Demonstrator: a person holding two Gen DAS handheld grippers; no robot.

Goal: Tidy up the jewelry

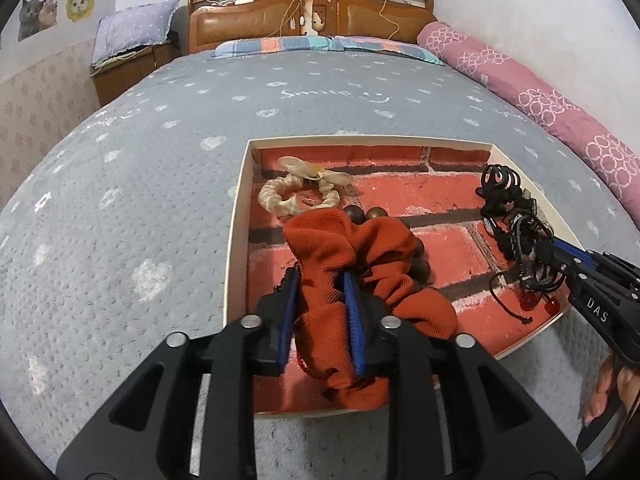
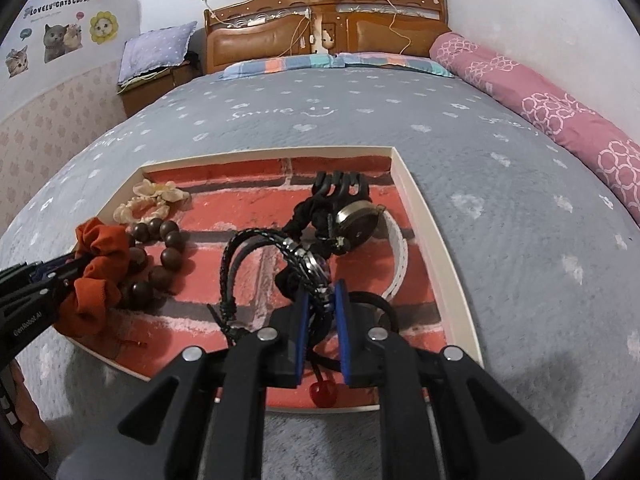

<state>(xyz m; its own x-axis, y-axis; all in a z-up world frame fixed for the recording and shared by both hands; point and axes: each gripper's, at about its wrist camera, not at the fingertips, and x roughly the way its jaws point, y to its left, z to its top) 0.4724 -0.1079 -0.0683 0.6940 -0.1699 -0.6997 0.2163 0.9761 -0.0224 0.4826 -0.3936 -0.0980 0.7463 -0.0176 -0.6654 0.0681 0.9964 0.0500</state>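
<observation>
Grey heart-patterned quilted bedspread [image 1: 168,160], carved brown wooden headboard [image 1: 312,8], pink ring-patterned bolster [image 1: 532,96], cat stickers on white wall [image 2: 60,40], lilac dotted pillow [image 1: 134,30]

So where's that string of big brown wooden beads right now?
The brown bead bracelet lies on the left side of the brick-patterned tray, tucked against the orange scrunchie, with the cream scrunchie just beyond it.
</observation>
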